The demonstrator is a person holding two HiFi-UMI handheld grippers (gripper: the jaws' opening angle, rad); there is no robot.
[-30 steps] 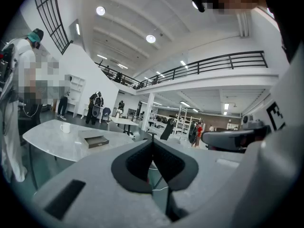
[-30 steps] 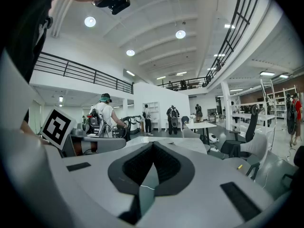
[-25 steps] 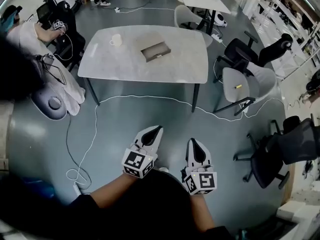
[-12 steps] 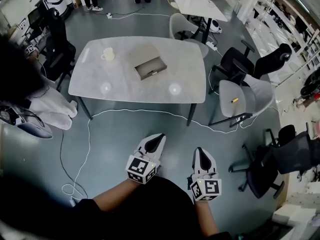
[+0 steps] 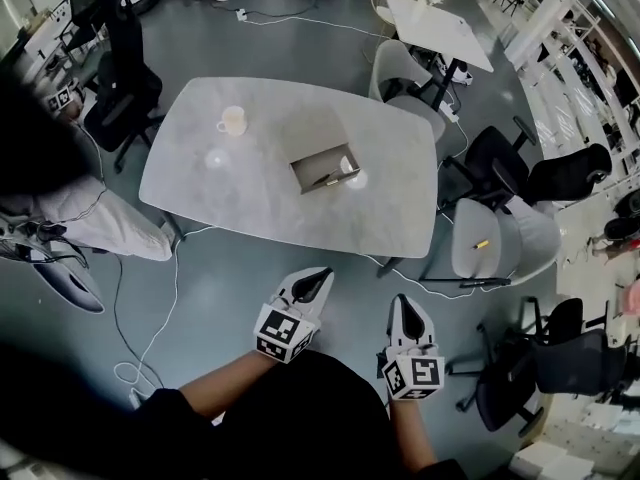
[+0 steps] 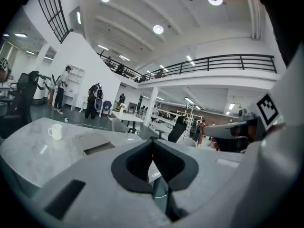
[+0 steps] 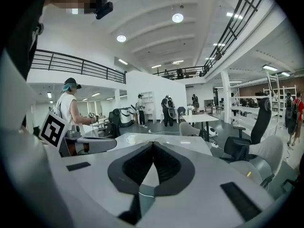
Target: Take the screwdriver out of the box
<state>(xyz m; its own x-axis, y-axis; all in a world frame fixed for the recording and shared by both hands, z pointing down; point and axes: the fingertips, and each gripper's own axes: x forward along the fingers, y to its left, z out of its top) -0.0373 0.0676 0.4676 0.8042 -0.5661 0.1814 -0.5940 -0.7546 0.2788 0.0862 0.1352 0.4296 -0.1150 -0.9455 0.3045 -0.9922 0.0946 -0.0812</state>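
Jaws closed, left tongs (image 5: 318, 280), right tongs (image 5: 405, 306) face table (image 5: 220, 193).

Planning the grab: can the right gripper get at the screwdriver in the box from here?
Probably not yet. The right gripper, shut, is short of the table, with floor between; the box with the screwdriver sits mid-table. Nothing blocks the path.
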